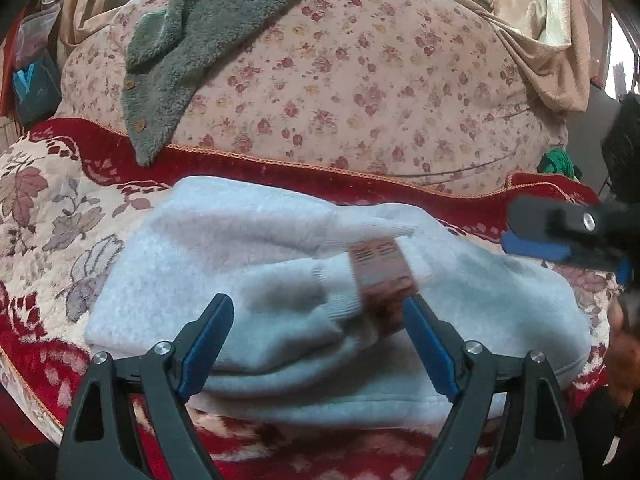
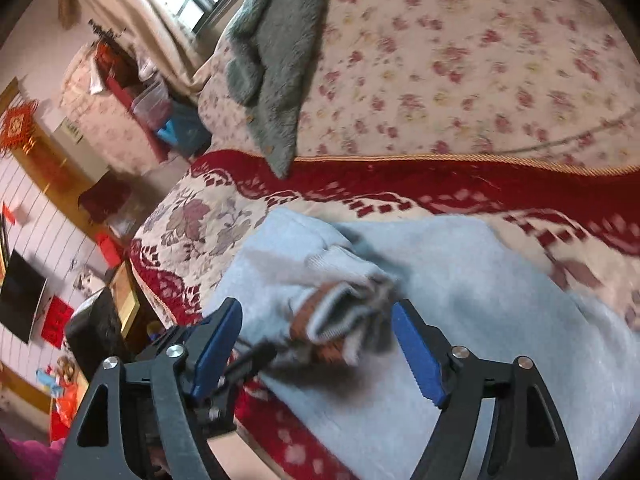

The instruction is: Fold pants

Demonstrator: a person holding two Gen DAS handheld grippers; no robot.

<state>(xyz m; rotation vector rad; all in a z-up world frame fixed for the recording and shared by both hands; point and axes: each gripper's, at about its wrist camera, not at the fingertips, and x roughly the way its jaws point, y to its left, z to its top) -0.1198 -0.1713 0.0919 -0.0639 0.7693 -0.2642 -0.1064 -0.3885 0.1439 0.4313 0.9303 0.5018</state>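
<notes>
The pale blue fleece pants (image 1: 280,280) lie bunched and folded on the red floral blanket (image 1: 60,216). Their ribbed cuffs with a brown band (image 1: 380,280) rest on top of the pile. My left gripper (image 1: 318,304) hovers open over the near edge, and the brown band sits just beside its right fingertip without being pinched. My right gripper (image 1: 528,230) shows blurred at the right edge above the pants. In the right wrist view the pants (image 2: 460,280) spread right, and my right gripper (image 2: 316,306) stands open with the blurred cuffs (image 2: 336,320) loose between its fingers.
A grey fluffy garment (image 1: 192,56) lies over a large pink flowered quilt (image 1: 360,80) behind the pants. The bed's edge (image 2: 168,292) drops off at the left in the right wrist view, towards furniture and a dark screen (image 2: 24,296). Beige curtains (image 1: 540,32) hang at the back.
</notes>
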